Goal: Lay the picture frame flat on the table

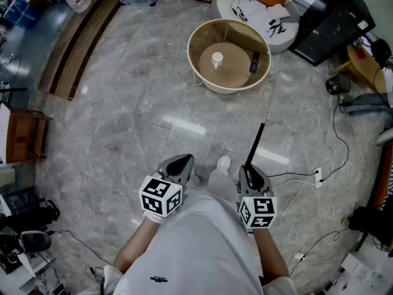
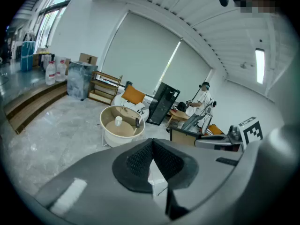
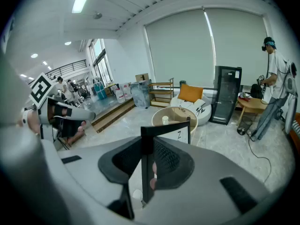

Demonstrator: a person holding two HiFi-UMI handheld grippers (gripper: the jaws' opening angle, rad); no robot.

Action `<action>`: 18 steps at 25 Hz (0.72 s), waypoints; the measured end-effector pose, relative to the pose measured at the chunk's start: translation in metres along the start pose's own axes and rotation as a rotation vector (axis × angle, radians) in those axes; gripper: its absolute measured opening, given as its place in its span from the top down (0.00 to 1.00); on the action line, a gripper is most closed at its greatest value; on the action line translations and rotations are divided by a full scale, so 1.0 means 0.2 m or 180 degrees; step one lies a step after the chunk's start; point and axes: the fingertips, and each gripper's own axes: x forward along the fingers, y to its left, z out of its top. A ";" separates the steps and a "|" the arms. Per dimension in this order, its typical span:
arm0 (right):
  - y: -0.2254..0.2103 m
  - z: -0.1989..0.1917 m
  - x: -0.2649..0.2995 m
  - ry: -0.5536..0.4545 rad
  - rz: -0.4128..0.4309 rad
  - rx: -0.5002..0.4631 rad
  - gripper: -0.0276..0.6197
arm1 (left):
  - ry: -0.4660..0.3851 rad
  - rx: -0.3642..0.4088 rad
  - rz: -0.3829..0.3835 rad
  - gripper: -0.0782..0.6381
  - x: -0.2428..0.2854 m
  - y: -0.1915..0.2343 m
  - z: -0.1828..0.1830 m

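My right gripper [image 1: 247, 169] is shut on a black picture frame [image 1: 255, 145], which stands upright on edge and juts forward above the marble floor. In the right gripper view the frame [image 3: 166, 126] sits clamped between the pads of the gripper [image 3: 146, 146], its pale picture side facing right. My left gripper [image 1: 181, 161] hangs level with it to the left, its pads [image 2: 140, 161] shut together on nothing. The round beige table [image 1: 202, 32] stands well ahead, apart from both grippers. It carries a white cup [image 1: 217, 58] and a small dark object [image 1: 253, 62].
Behind the table lie a white seat with an orange cushion [image 1: 264, 5] and a black cabinet [image 1: 331, 20]. Cables and a power strip [image 1: 317, 177] cross the floor on the right. A wooden step [image 1: 80, 42] runs along the left. A person [image 3: 276, 78] stands far right.
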 end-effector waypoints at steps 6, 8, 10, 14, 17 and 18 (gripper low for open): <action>-0.09 0.02 -0.07 -0.0124 -0.0033 0.0068 0.86 | 0.0061 0.0093 -0.0098 0.88 0.07 -0.15 0.04; -0.14 0.03 -0.08 -0.0127 -0.0007 0.0076 0.86 | 0.0020 0.0116 -0.0068 0.88 0.11 -0.19 0.06; -0.18 0.05 -0.07 -0.0155 0.0017 0.0109 0.86 | -0.0009 0.0105 -0.0024 0.88 0.13 -0.20 0.09; -0.24 0.14 -0.04 -0.0305 0.0095 0.0201 0.86 | -0.0016 0.0145 0.0028 0.88 0.19 -0.23 0.14; -0.29 0.19 -0.01 -0.0379 0.0211 0.0285 0.86 | -0.0036 0.0182 0.0077 0.88 0.24 -0.26 0.19; -0.31 0.20 -0.01 -0.0399 0.0250 0.0317 0.86 | -0.0047 0.0191 0.0100 0.88 0.26 -0.27 0.21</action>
